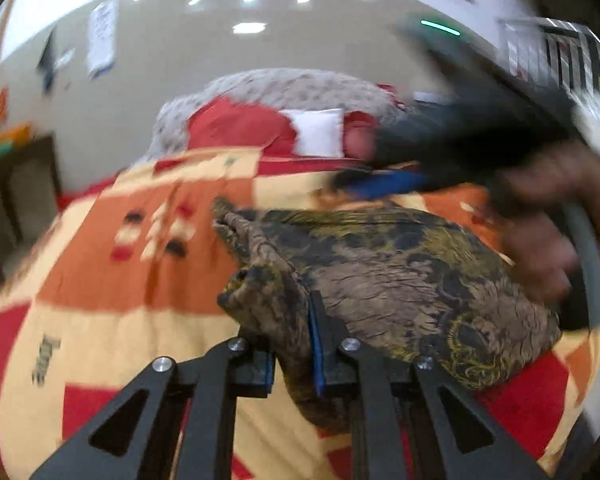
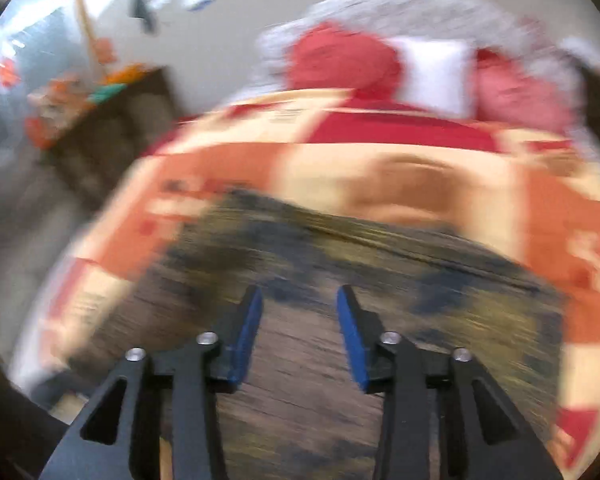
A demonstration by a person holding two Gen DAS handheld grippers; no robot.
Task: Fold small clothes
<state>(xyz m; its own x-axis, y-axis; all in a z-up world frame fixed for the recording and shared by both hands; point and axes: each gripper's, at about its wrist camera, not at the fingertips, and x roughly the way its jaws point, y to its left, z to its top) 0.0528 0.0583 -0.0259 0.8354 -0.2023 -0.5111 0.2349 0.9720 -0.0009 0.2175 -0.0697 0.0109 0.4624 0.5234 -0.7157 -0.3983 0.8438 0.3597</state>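
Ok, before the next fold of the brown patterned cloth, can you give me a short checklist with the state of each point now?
1. Left gripper holds the brown and gold patterned cloth: ok, the fabric is pinched between its fingers.
2. Right gripper free to take a new hold: ok, its fingers stand apart with nothing between them.
3. Right gripper over the cloth: ok, fabric fills the view under it.
4. Cloth lying flat on the orange, red and cream blanket: not ok, it is bunched near the left gripper.
5. Right-side corner of the cloth found: cannot tell, the right wrist view is blurred.
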